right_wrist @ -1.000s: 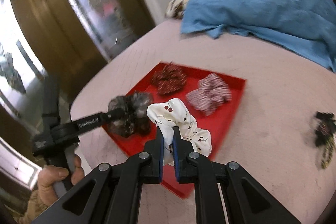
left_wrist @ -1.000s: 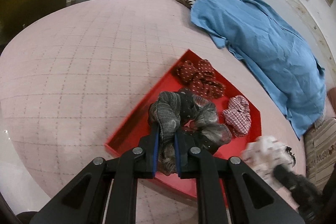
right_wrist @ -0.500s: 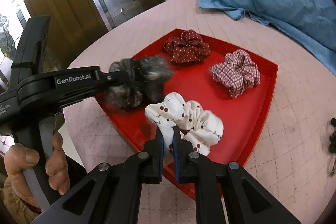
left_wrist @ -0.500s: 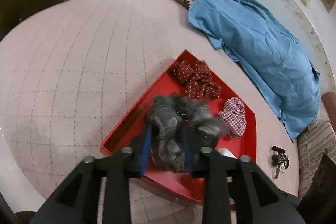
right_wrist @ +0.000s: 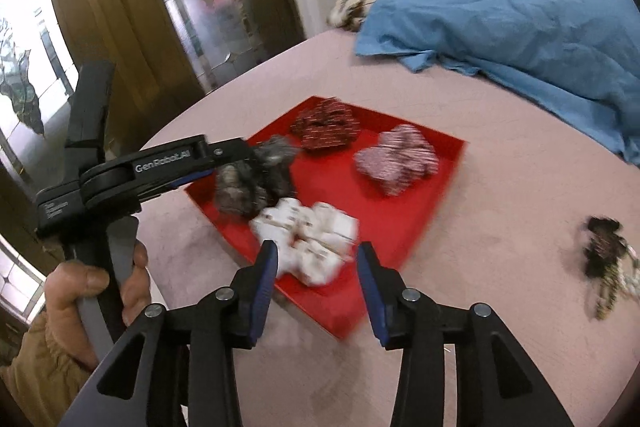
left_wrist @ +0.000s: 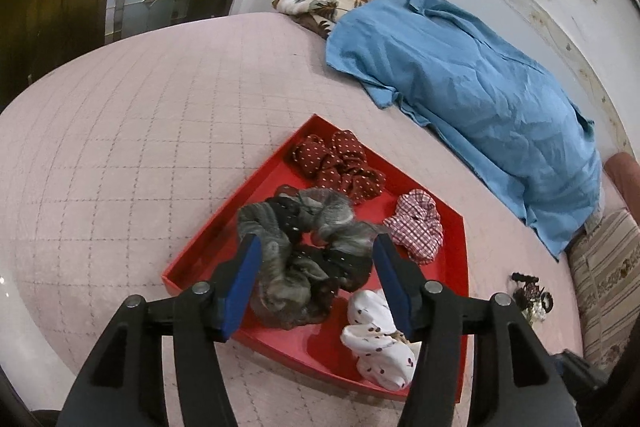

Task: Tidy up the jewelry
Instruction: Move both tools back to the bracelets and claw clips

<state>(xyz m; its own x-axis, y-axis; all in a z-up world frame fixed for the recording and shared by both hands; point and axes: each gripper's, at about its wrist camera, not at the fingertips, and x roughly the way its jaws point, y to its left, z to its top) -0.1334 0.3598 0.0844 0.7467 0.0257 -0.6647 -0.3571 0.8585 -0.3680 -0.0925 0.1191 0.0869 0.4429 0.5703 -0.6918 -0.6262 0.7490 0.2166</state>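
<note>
Scrunchies are seen in the left wrist view on a red tray (left_wrist: 456,239) set on the pink quilted surface (left_wrist: 120,147). The left gripper (left_wrist: 316,247) is spread wide, its blue pads on either side of the grey scrunchie (left_wrist: 296,255), which lies in the tray. A dark red dotted scrunchie (left_wrist: 340,163) and a checked scrunchie (left_wrist: 416,227) are placed farther back; a white spotted scrunchie (left_wrist: 376,343) lies at the near edge. A dark hair clip (left_wrist: 530,293) is left on the surface beside the tray.

In the blurred right wrist view, the right gripper (right_wrist: 316,259) is held wide apart just before the white spotted scrunchie. A blue cloth (right_wrist: 520,23) is spread behind.
</note>
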